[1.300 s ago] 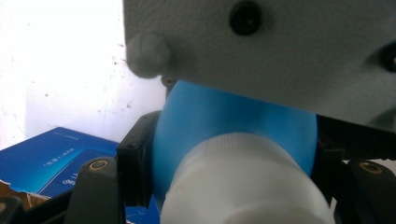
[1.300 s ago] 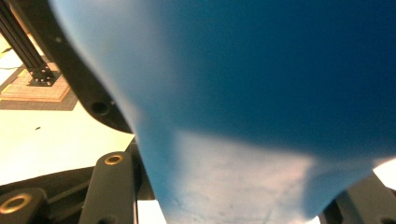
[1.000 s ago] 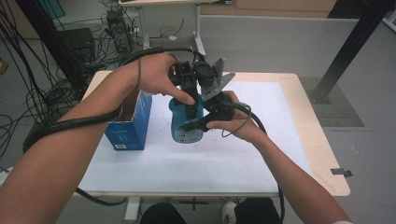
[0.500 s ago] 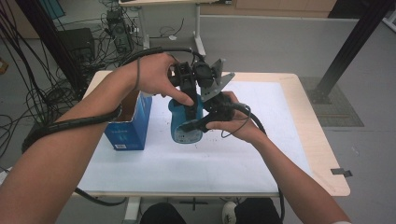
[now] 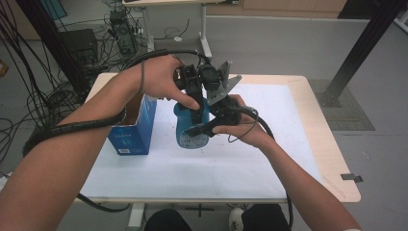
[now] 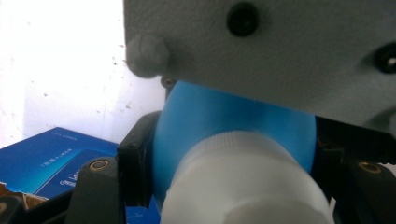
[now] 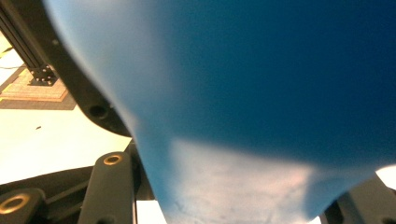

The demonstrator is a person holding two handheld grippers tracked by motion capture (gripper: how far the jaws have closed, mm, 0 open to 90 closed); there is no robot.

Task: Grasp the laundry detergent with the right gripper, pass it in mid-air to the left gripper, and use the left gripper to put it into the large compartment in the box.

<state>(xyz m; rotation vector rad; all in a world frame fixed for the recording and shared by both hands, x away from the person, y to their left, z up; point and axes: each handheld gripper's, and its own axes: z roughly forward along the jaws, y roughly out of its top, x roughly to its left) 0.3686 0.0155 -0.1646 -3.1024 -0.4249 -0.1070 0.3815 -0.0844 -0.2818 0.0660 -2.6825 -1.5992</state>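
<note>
both grippers clench one blue bottle [image 5: 191, 129] above the table's [image 5: 269, 163] middle: the left gripper [image 5: 195, 96] grasps its top (by the white cap [image 6: 243, 182]), the right gripper [image 5: 204, 126] its body. a blue box [image 5: 132, 127] stands near the left edge.

Pale print on the side of the open blue cardboard box [image 5: 131, 134], too small to read from the high view. In the left gripper view, one short line of pale characters on that box [image 6: 51, 161], blurred beyond reading.
</note>
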